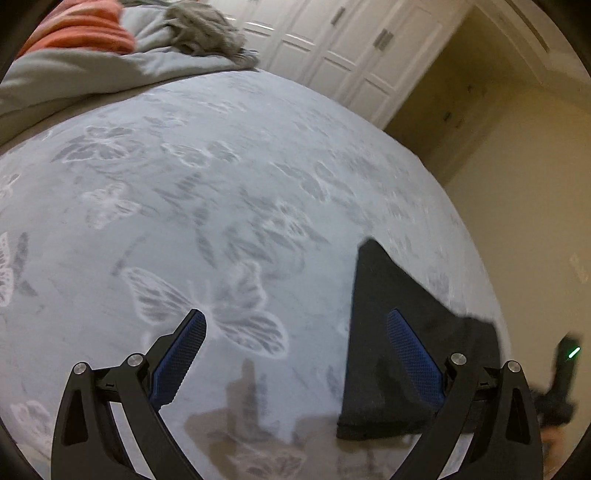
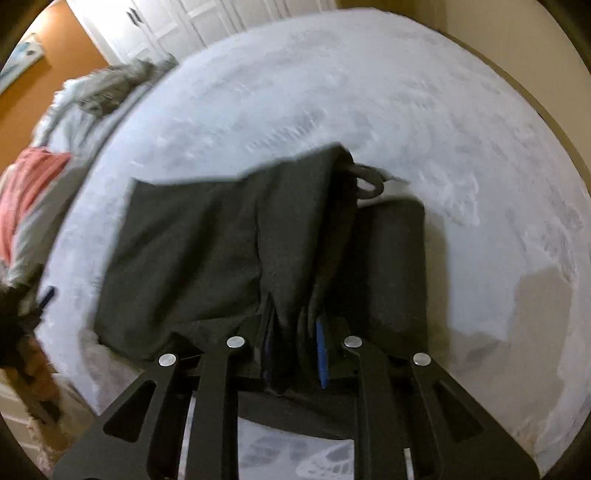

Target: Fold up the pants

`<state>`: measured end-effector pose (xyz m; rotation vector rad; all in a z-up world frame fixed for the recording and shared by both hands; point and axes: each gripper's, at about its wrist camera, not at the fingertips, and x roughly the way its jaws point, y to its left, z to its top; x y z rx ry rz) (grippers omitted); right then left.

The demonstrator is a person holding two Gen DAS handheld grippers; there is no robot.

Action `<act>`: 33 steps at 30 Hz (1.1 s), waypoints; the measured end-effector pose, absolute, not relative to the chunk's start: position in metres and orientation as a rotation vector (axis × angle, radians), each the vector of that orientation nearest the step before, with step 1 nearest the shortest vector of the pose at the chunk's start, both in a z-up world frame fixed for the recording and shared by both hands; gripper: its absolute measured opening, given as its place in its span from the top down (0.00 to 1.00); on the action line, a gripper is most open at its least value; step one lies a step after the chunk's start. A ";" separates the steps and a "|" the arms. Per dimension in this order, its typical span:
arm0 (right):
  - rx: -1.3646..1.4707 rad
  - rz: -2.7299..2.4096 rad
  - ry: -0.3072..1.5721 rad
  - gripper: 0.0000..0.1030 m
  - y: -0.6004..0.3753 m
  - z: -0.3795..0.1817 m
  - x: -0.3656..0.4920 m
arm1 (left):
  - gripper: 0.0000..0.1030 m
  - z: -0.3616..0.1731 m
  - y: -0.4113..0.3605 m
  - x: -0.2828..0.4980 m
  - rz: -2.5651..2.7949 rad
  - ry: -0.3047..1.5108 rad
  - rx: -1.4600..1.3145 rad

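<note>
Dark grey pants (image 2: 207,243) lie partly folded on a pale blue bedspread with a butterfly pattern (image 1: 221,177). In the right wrist view my right gripper (image 2: 295,350) is shut on a bunch of the pants' fabric at their near edge, and a drawstring loop (image 2: 369,182) shows at the far end. In the left wrist view my left gripper (image 1: 295,332) is open and empty above the bedspread. The pants (image 1: 391,295) lie behind its right finger (image 1: 413,358). The right gripper (image 1: 565,369) shows blurred at the far right.
A grey duvet (image 1: 92,74), an orange-striped pillow (image 1: 85,29) and a grey crumpled cloth (image 1: 207,33) lie at the head of the bed. White wardrobe doors (image 1: 351,48) stand beyond the bed. The bed's edge (image 1: 491,266) runs at the right.
</note>
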<state>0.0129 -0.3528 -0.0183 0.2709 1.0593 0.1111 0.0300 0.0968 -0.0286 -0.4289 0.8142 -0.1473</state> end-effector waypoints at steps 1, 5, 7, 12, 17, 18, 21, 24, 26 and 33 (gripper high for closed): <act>0.293 0.130 1.000 0.84 -0.353 -0.003 0.006 | 0.06 -0.031 0.090 0.028 -0.149 0.819 -0.412; 0.302 0.162 0.945 0.84 -0.360 0.019 -0.018 | 0.06 -0.040 0.072 0.023 -0.187 0.836 -0.385; 0.324 0.105 1.040 0.84 -0.373 -0.004 -0.019 | 0.06 -0.042 0.062 0.024 -0.240 0.851 -0.383; 0.383 0.086 1.076 0.76 -0.389 -0.015 -0.027 | 0.06 -0.048 0.047 0.025 -0.345 0.898 -0.417; 0.381 0.117 0.893 0.65 -0.392 0.019 -0.041 | 0.06 -0.058 0.036 0.025 -0.354 0.942 -0.411; 0.368 0.126 0.888 0.65 -0.392 0.018 -0.035 | 0.06 -0.060 0.034 0.025 -0.353 0.948 -0.406; 0.304 0.105 0.958 0.65 -0.384 0.003 -0.011 | 0.06 -0.062 0.026 0.021 -0.358 0.952 -0.378; 0.235 0.101 0.988 0.95 -0.379 -0.016 0.017 | 0.06 -0.062 0.020 0.020 -0.367 0.950 -0.345; 0.171 0.122 0.967 1.00 -0.371 -0.009 0.024 | 0.06 -0.062 0.015 0.020 -0.367 0.942 -0.313; 0.225 0.023 0.988 1.00 -0.414 -0.006 0.022 | 0.06 -0.069 0.001 0.018 -0.384 0.965 -0.258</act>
